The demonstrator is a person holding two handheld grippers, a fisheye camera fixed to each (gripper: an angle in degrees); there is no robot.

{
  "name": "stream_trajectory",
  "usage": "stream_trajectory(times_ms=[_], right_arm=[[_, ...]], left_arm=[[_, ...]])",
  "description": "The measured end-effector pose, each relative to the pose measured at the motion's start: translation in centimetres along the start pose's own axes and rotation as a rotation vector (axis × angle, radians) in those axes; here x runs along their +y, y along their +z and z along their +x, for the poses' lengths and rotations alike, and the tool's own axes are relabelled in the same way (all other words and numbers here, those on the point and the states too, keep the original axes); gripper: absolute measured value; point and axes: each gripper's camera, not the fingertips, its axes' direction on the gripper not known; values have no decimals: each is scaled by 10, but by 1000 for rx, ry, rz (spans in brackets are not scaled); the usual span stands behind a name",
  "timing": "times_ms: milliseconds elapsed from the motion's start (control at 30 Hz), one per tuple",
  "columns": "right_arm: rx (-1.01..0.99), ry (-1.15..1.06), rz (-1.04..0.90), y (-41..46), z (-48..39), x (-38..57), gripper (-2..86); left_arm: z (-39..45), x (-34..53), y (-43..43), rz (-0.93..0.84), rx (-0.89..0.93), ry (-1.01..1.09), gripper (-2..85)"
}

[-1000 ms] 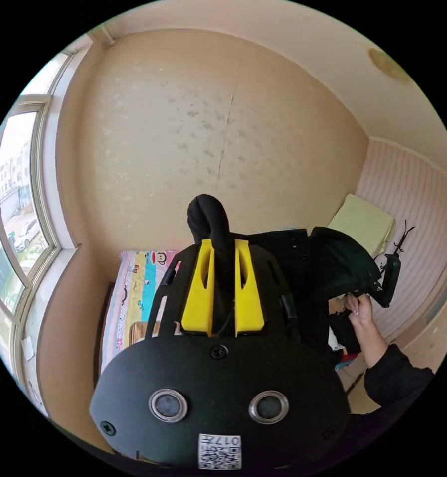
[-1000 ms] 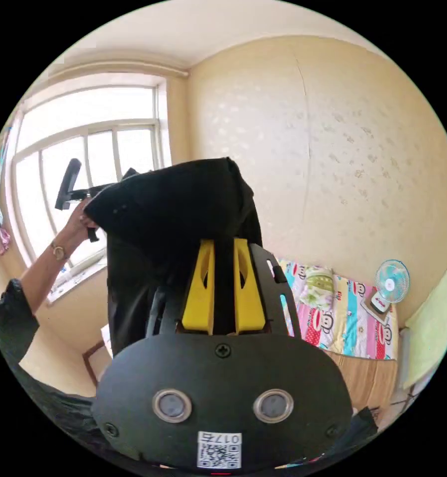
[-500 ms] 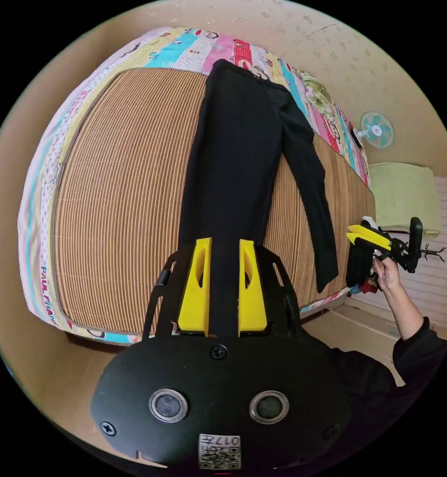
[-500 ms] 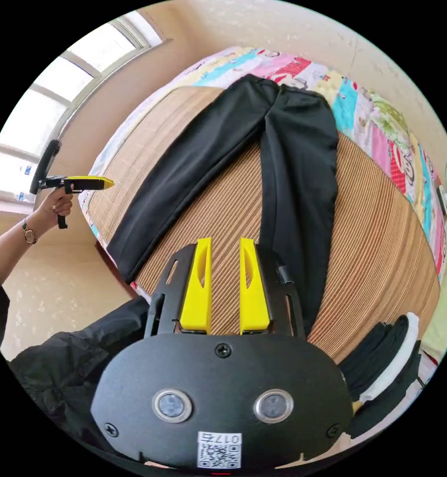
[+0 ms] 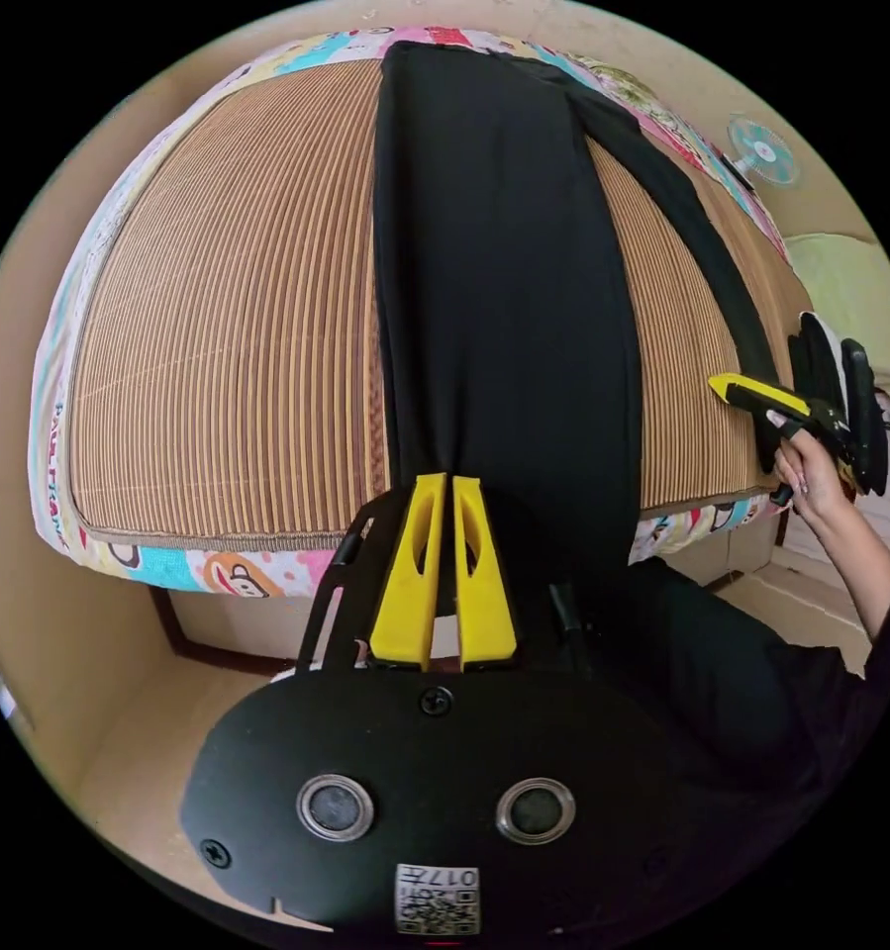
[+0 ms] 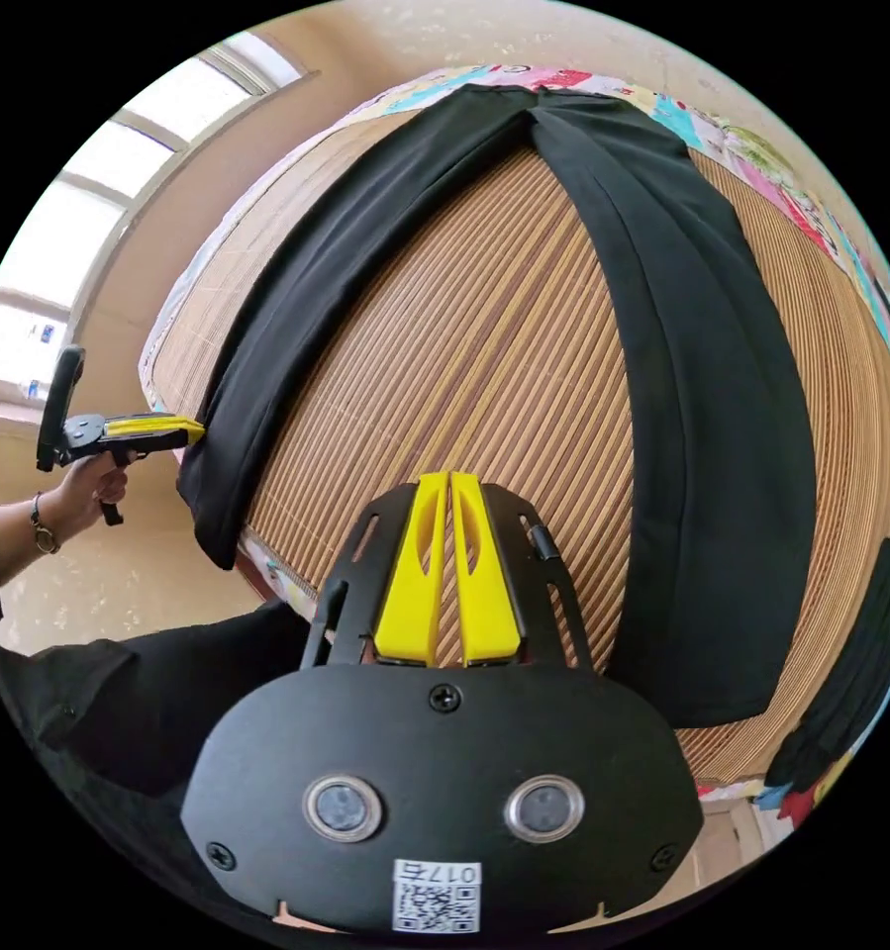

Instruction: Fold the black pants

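Black pants (image 6: 702, 416) sprawl limp across the frame, soft, light and easily dragged; both grippers, left gripper (image 5: 443, 485) and right gripper (image 6: 448, 482), sit clenched, empty; hems at lower edges suit pinching

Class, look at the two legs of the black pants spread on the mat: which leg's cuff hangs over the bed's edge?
The leg beside the left gripper: its cuff droops past the mat's edge. The other leg ends on the mat.
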Motion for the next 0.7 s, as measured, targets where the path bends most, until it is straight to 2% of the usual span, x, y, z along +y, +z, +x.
stream_trajectory(times_ms=[33, 67, 133, 167, 200, 267, 333, 467, 533, 633, 700], right_arm=[[32, 97, 46, -19, 12, 10, 21], [62, 170, 160, -49, 27, 25, 22], [143, 224, 271, -83, 47, 46, 29], [192, 243, 254, -88, 61, 52, 37], [198, 239, 212, -83, 68, 53, 42], [110, 234, -167, -19, 91, 55, 27], [57, 278, -18, -24, 86, 79, 17], [-32, 162, -46, -23, 51, 114, 12], [37, 182, 4, -37, 54, 130, 16], [170, 339, 168, -69, 95, 159, 31], [170, 385, 200, -70, 128, 168, 59]], left_arm=[[-1, 5, -5, -18, -10, -62, -2], [1, 11, -19, 34, -18, -107, -3], [13, 16, -43, 153, -8, -112, -4], [27, 14, -55, 206, 5, -92, -5], [35, 12, -59, 225, 16, -77, -5], [71, -7, -62, 249, 108, 4, -5], [104, -24, -51, 189, 186, 85, -5], [179, -32, -36, 125, 263, 306, -4], [200, -31, -36, 127, 269, 347, -4], [225, -30, -37, 143, 296, 358, -4], [236, -32, -34, 153, 314, 354, -2]])
